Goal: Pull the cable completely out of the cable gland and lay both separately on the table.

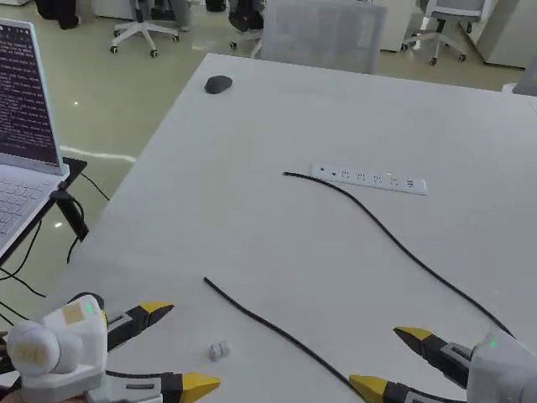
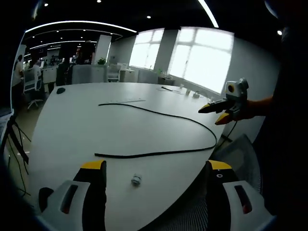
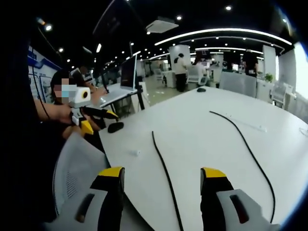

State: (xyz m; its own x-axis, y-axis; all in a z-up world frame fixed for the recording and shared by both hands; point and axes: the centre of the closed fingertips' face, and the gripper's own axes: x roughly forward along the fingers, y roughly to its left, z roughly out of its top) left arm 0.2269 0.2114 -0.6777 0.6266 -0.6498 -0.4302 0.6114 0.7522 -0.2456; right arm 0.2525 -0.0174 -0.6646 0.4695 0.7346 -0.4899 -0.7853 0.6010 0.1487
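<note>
A long black cable lies loose in a bend across the white table; it also shows in the left gripper view and the right gripper view. A small white cable gland rests by itself near the table's front edge, apart from the cable. My left gripper hovers open just left of the gland, holding nothing. My right gripper stands open at the bottom right, over the cable's near stretch, also holding nothing.
A white power strip lies past the cable's far end. A dark mouse sits at the table's far left corner. An open laptop stands on a stand off the left edge. Office chairs stand beyond the table.
</note>
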